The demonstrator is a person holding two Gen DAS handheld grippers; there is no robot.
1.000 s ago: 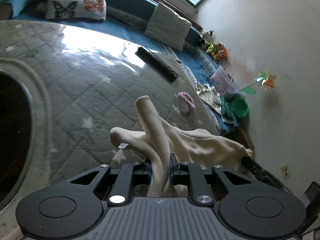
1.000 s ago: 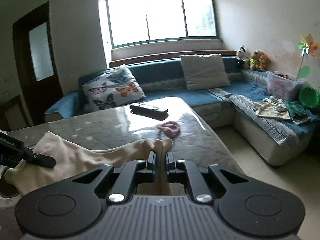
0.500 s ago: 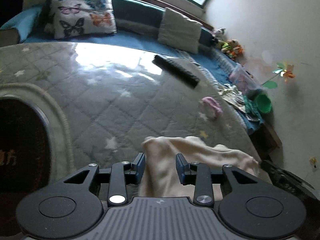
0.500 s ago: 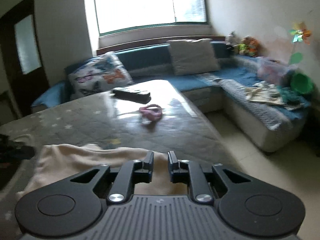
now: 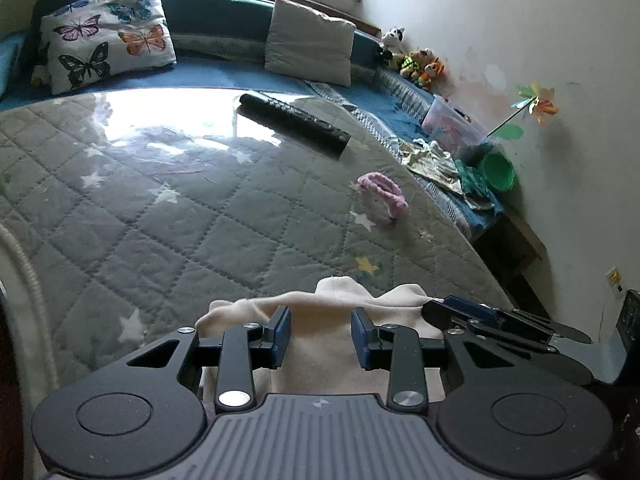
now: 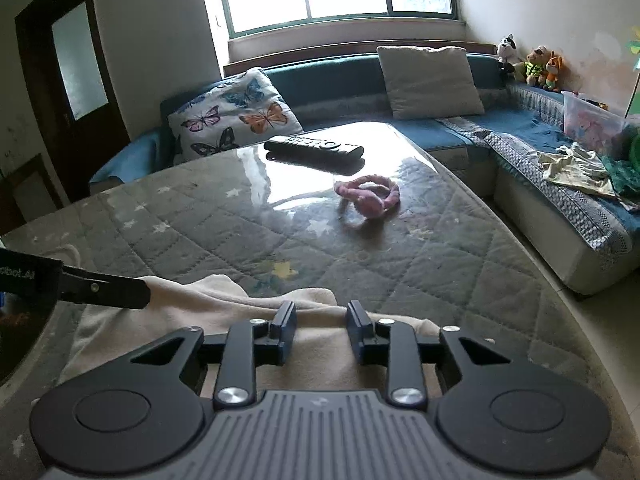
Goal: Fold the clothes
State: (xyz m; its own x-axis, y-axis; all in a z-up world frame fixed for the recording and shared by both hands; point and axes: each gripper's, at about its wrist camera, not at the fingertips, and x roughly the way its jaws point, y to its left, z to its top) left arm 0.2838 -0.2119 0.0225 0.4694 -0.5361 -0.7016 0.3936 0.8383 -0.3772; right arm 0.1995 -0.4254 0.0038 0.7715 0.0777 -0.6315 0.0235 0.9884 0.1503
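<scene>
Two hand-held grippers, left point(image 5: 320, 338) and right point(image 6: 321, 330), both spread apart, empty | cream garment point(image 6: 224, 312) lies on bench point(image 6: 200, 232) near edge, partly hidden behind grippers

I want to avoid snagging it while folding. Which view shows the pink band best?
The right wrist view: the pink band lies near centre, its loops plain against the table. The left wrist view shows the band smaller, off to the right and foreshortened.
</scene>
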